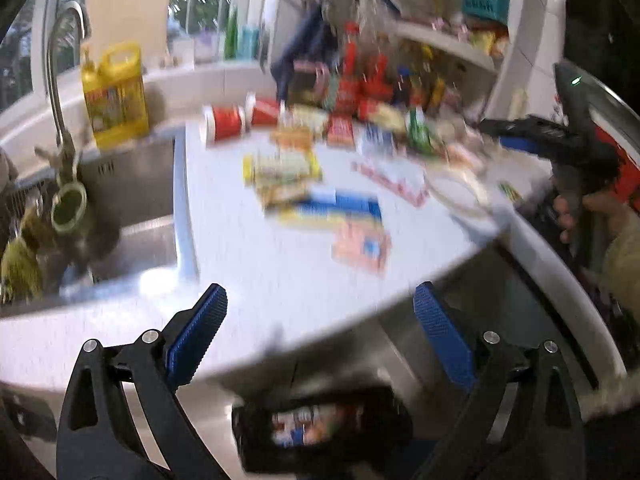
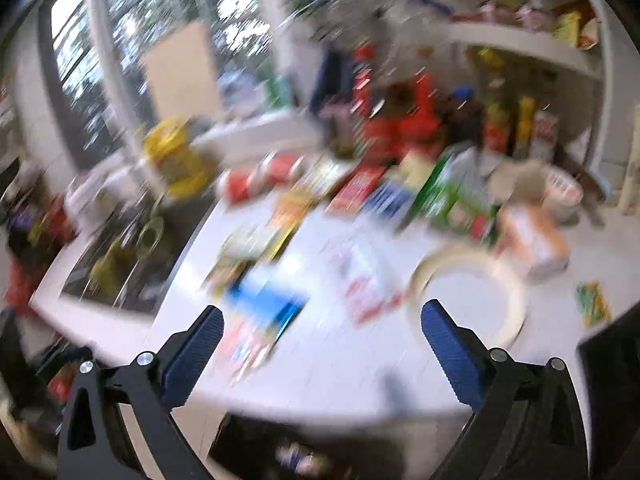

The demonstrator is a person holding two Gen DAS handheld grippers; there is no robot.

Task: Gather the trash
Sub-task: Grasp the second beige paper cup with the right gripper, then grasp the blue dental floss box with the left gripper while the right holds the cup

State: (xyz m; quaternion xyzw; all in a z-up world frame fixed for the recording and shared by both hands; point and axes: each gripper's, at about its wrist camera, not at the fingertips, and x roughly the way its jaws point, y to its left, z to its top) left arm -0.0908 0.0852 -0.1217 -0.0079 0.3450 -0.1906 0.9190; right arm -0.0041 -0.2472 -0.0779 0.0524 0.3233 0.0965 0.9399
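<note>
Both views are motion-blurred. Several wrappers and packets lie on the white counter point(image 1: 280, 280): a blue and yellow packet point(image 1: 340, 208), an orange packet point(image 1: 362, 248), a yellow-green packet point(image 1: 280, 166) and a red-white wrapper point(image 1: 394, 182). A black bin with trash inside point(image 1: 316, 426) stands below the counter's front edge. My left gripper point(image 1: 320, 320) is open and empty above the counter edge. My right gripper point(image 2: 322, 340) is open and empty near the blue packet point(image 2: 266, 300); it also shows at the right of the left wrist view point(image 1: 560, 140).
A steel sink point(image 1: 132, 232) with a tap point(image 1: 60, 80) lies left of the counter, a yellow bottle point(image 1: 116, 92) behind it. Red cups point(image 1: 224, 122), boxes and bottles crowd the back. A roll of tape point(image 2: 468, 296) and an orange box point(image 2: 532, 240) lie at right.
</note>
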